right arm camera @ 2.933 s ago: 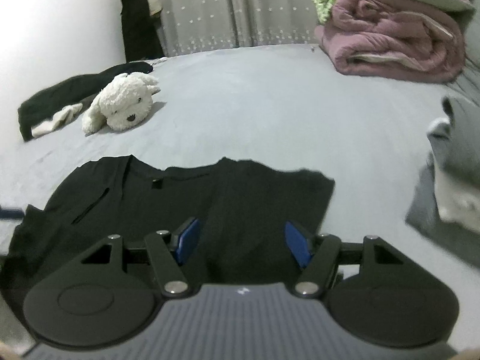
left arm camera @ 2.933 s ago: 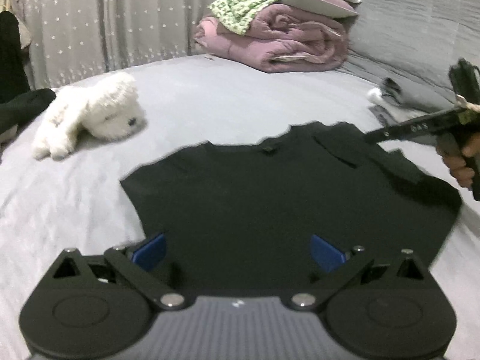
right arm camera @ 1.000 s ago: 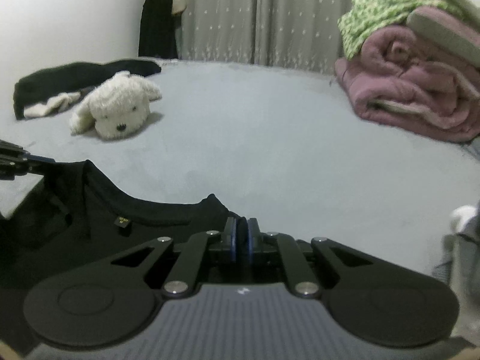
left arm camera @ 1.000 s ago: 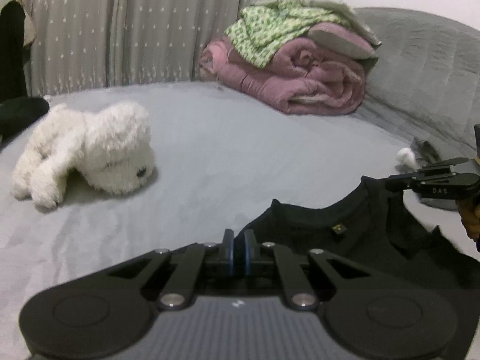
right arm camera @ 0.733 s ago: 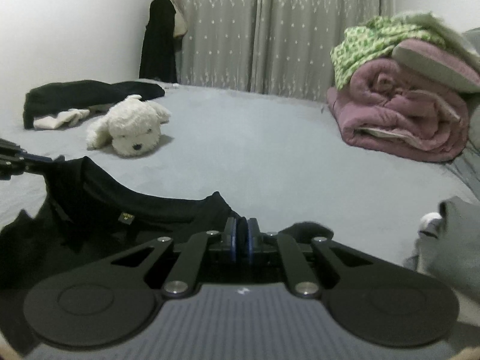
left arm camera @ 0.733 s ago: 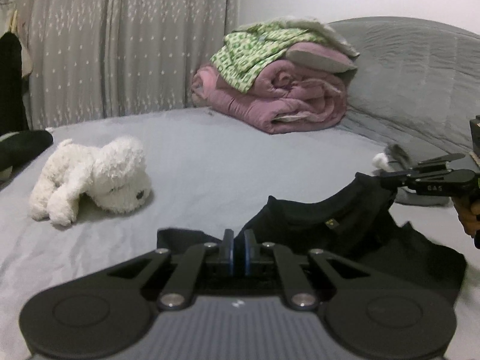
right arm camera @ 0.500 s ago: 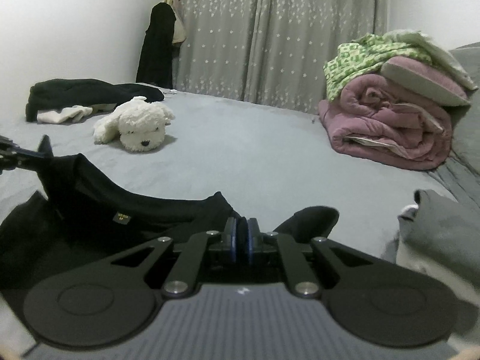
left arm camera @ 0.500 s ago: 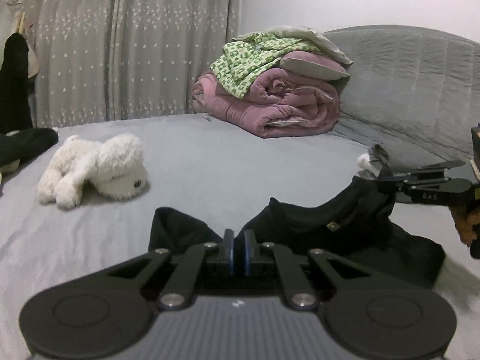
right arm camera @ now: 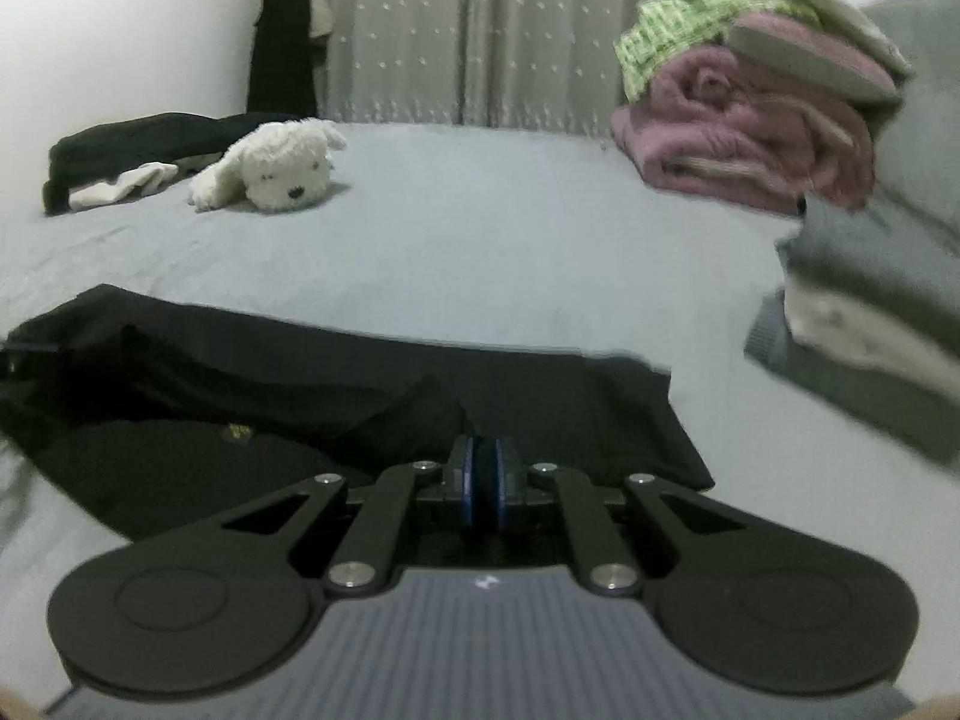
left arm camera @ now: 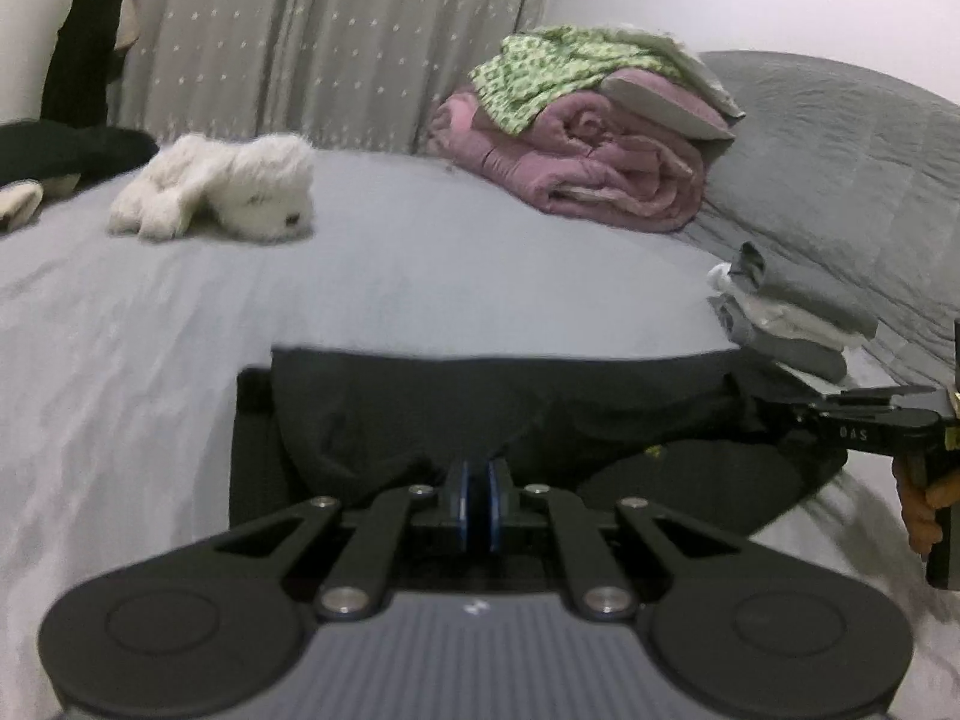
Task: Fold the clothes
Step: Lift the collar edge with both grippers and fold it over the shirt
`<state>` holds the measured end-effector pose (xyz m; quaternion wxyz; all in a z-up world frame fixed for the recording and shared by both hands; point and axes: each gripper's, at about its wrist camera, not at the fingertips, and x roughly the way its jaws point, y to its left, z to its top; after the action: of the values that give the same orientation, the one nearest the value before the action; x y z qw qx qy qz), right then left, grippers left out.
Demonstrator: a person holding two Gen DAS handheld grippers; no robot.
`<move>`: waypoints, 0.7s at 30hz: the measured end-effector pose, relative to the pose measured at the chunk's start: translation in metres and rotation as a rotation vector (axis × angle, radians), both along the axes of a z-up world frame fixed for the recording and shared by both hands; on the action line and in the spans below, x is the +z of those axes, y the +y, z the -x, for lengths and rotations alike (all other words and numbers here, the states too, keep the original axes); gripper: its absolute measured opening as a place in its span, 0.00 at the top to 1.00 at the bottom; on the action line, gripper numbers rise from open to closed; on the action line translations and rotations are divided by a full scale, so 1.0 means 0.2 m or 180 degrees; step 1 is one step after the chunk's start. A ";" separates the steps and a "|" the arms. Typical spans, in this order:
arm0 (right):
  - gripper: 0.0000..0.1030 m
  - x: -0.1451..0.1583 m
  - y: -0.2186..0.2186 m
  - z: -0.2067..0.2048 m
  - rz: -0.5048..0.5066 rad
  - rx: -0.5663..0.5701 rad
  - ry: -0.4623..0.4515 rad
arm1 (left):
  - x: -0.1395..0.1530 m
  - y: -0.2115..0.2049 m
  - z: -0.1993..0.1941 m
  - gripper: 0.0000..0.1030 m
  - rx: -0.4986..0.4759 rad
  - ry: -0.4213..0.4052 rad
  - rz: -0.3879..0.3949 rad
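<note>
Both the left gripper (left arm camera: pixel 474 495) and right gripper (right arm camera: pixel 482 489) were pinched tight on the black shirt (left arm camera: pixel 480 396), doubled over at six o'clock on the bed (left arm camera: pixel 420 276). The fold looked mid-way; next, lay the held edge down squarely.

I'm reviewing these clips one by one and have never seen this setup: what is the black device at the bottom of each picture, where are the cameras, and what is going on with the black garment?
There is no robot here. A person holds a two-finger gripper in each hand, and a fisheye camera on each looks forward along its fingers. One picture comes from the left gripper, the other from the right gripper; the black shape at the bottom is the tool itself. Both are shut on the black T-shirt, pinching its edge with the blue pads together. In the left view the right gripper appears from the side, with the person's hand behind it. The shirt lies partly doubled over on a grey bed. Also on the bed: a white plush dog, a rolled pink blanket and a stack of folded clothes.
</note>
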<state>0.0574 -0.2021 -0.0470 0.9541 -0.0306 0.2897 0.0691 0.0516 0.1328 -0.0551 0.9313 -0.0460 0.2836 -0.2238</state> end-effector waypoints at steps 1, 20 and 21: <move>0.90 -0.01 -0.01 0.00 -0.0040 -0.0015 0.0043 | -0.02 0.01 0.00 0.93 0.0015 0.0067 0.0011; 0.66 0.06 -0.27 0.12 -0.1693 -0.0168 0.0757 | 0.09 0.23 0.04 0.57 0.0314 0.0650 0.0783; 0.66 0.06 -0.28 0.11 -0.1845 -0.0178 0.0785 | 0.09 0.24 0.03 0.58 0.0379 0.0670 0.0828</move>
<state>0.0345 -0.2590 -0.0358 0.8823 0.2593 0.3721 0.1257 0.0446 0.1814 -0.0379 0.8943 -0.2059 0.3450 -0.1970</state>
